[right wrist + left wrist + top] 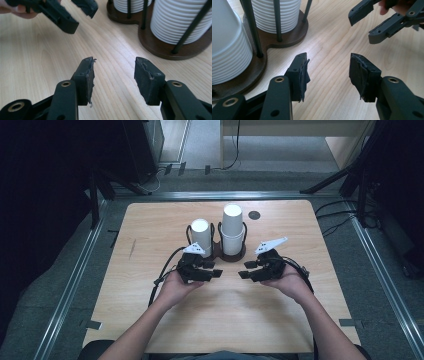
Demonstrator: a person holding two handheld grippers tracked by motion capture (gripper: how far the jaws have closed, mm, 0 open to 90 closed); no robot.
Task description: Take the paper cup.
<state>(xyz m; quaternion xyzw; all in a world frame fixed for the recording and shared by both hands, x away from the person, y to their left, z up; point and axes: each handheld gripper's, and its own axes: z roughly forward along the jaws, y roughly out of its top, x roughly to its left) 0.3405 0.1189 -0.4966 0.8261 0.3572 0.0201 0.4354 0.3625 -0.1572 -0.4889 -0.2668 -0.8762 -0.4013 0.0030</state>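
The left black two-jaw tool (218,270) and the right black two-jaw tool (244,269) each carry a grey three-cornered plate with small dark dots on top. A black cable trails from each. Their matt black jaws have brass-ringed screw holes and end in frayed, dark rubbery pads (305,75). The person's forearms are bare.

overhead forward-down, gripper cameras close; shared cup holder (220,251)

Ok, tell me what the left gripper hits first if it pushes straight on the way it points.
Probably the right gripper: the left gripper, jaws apart and holding nothing, points over bare table toward it. The cup holder sits off to the side. Depth is uncertain.
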